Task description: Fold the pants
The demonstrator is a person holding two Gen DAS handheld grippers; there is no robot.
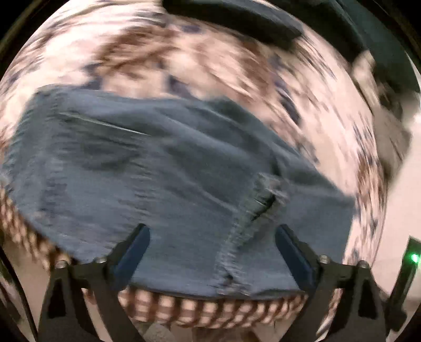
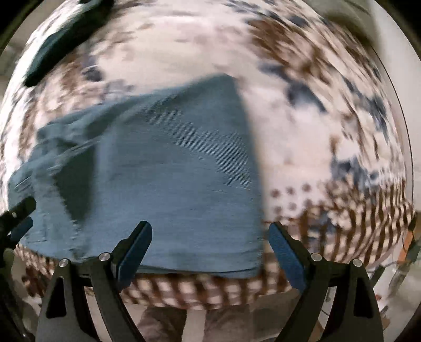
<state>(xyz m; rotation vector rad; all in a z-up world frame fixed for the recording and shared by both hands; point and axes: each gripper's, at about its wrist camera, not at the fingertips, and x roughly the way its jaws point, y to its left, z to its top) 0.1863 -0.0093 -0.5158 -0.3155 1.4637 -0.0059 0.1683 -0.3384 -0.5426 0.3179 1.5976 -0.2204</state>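
Blue-grey pants (image 1: 163, 179) lie folded flat on a patterned cloth (image 1: 210, 65), with a stitched seam and a pocket slit near the bottom right in the left wrist view. My left gripper (image 1: 212, 230) hovers above them, open, nothing between its fingers. In the right wrist view the same pants (image 2: 173, 171) form a neat block with a straight right edge. My right gripper (image 2: 210, 227) hangs over that edge, open and empty. The other gripper's finger (image 2: 18, 210) shows at the left rim there. Both views are motion-blurred.
The cloth (image 2: 315, 131) is white with brown and blue print and a checked border (image 2: 210, 289) along the near edge. A dark green item (image 1: 236, 18) lies at the far side, seen also as a dark shape (image 2: 60, 42). A person's trouser legs (image 2: 200, 323) show below the edge.
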